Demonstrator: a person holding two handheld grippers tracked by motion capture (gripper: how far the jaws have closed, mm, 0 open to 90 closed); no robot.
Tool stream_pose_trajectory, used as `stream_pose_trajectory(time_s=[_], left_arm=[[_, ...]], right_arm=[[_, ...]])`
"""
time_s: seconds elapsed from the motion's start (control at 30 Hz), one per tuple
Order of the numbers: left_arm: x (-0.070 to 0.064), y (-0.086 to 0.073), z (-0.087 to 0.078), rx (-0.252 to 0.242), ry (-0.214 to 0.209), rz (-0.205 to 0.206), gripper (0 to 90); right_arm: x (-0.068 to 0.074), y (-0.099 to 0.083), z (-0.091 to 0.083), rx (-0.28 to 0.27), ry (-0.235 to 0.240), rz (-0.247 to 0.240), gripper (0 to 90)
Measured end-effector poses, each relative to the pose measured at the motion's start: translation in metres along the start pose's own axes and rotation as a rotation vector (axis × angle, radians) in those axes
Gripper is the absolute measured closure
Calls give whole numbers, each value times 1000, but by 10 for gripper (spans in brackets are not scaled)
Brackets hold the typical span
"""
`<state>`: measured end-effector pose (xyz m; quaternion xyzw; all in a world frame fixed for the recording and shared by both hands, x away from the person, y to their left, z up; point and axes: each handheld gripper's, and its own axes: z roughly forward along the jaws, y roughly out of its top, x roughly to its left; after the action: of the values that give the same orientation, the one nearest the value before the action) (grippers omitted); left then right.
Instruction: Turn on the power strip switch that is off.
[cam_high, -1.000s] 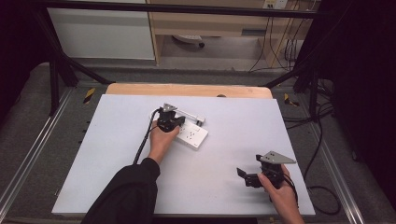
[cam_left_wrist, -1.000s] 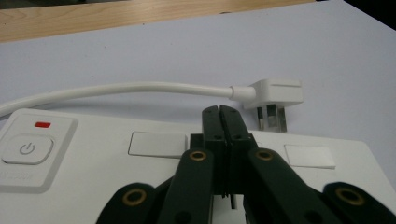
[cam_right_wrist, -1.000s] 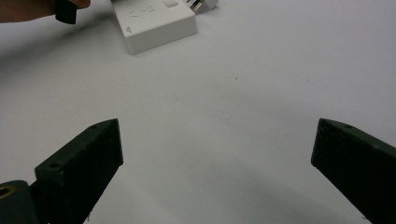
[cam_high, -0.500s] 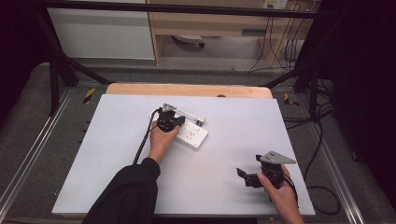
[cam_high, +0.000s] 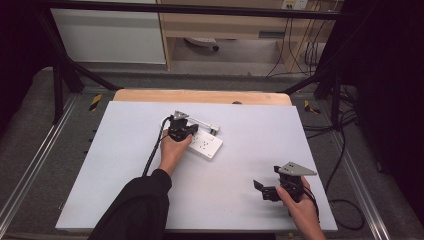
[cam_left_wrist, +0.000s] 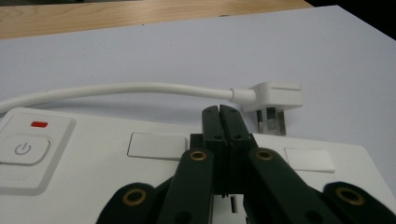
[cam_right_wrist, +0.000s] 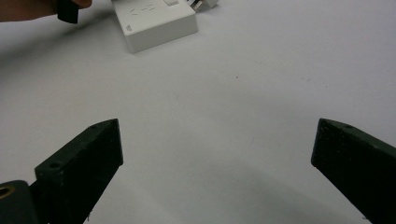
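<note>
- Over the power strip (cam_high: 204, 145), the left claw (cam_high: 181, 131) has not moved between the earlier high views and this one: it stays planted on the strip's top, jaws pressed together with nothing between them.
- Seen from the left gripper view, the closed tips of the left claw (cam_left_wrist: 220, 116) rest on the strip (cam_left_wrist: 93, 154) just past a blank white label; the power button (cam_left_wrist: 22, 149) with its red mark lies off to the claw's left.
- Just beyond those tips, the white plug (cam_left_wrist: 275, 99) lies on its side on the board, prongs bare, its cord (cam_left_wrist: 121, 89) curving back across the far side of the strip.
- With nothing shifted, the work reads as paused at pinning the strip down; the plug is not yet picked up or seated, so the plugging-in step likely lies ahead.
- Well apart at the near right, the right claw (cam_high: 265, 190) has also kept its place, jaws spread wide and empty above bare board; from its own view, the right claw (cam_right_wrist: 219, 168) faces the strip (cam_right_wrist: 156, 21) far ahead and to the left.
- Underneath, a pale grey board (cam_high: 120, 165) covers a wooden table (cam_high: 200, 96) whose far edge peeks out.
- Beyond the table: dark frame bars, a light cabinet, cables trailing down at the right, and grey floor on both sides.
</note>
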<state>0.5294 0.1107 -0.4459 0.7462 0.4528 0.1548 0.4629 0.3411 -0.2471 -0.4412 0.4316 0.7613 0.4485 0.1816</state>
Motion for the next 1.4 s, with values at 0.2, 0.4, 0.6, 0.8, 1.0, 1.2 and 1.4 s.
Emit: stream_pose_trajectory(time_s=[0.2,0.4,0.6,0.8,1.0,1.2,1.4], left_arm=[[0,-1,1,2,6,7,899],[0,-1,2,0,7,10,899],[-1,-1,1,-1,12,20,899],[-1,-1,2,0,15,21,899],[-1,-1,1,2,14,17,900],[-2,-1,1,0,13,18,900],[-3,0,0,1,12,20,900]], right_arm=[[0,0,0,0,0,1,26],[0,0,0,0,1,1,26],[0,0,0,0,0,0,26],[0,0,0,0,0,-1,26],[0,0,0,-3,1,0,26],[0,0,-1,-4,1,0,26],[0,0,-1,-4,2,0,26]])
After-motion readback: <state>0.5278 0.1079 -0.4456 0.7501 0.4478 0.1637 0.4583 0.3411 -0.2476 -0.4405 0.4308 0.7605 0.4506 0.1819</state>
